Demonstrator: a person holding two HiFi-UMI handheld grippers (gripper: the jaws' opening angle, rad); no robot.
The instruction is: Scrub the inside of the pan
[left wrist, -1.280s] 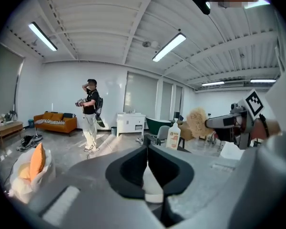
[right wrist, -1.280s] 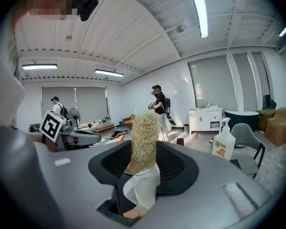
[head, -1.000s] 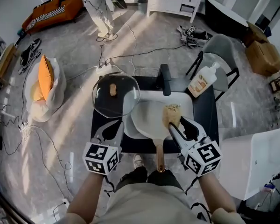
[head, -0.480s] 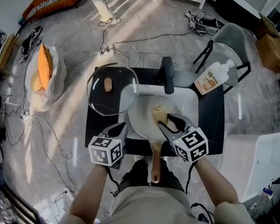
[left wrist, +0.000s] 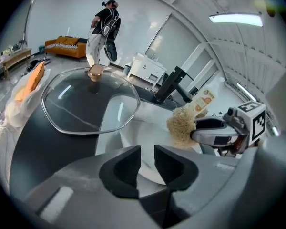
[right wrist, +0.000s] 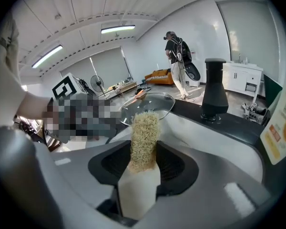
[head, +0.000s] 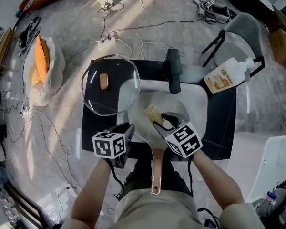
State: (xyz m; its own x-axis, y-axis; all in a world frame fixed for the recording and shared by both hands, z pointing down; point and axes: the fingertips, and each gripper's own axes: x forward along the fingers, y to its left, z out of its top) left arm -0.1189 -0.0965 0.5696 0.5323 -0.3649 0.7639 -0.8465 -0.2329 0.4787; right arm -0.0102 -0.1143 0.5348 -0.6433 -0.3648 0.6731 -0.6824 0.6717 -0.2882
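While the scrubbing sponge [head: 151, 112] is pinched firmly between the fingers of the right gripper [head: 160, 121], its coarse fibrous end is pressed down onto the floor of the pan [head: 140, 125], so the scrubbing is judged to be under way, not finished; how much of the inside has been covered cannot be told, since no suds, water or residue can be made out on the white surface; nothing but the sponge is seen in the pan, which is set in a white basin [head: 193, 98] on the dark bench [head: 219, 128], its copper handle pointed toward the person; the left gripper [left wrist: 147, 159] is held just over the pan's near-left rim, its fingers parted by a narrow gap with nothing between them; the glass lid [head: 109, 85] is laid beside the pan, knob up; a soap bottle [head: 224, 78] is lying at the bench's far corner, its fill level unclear.
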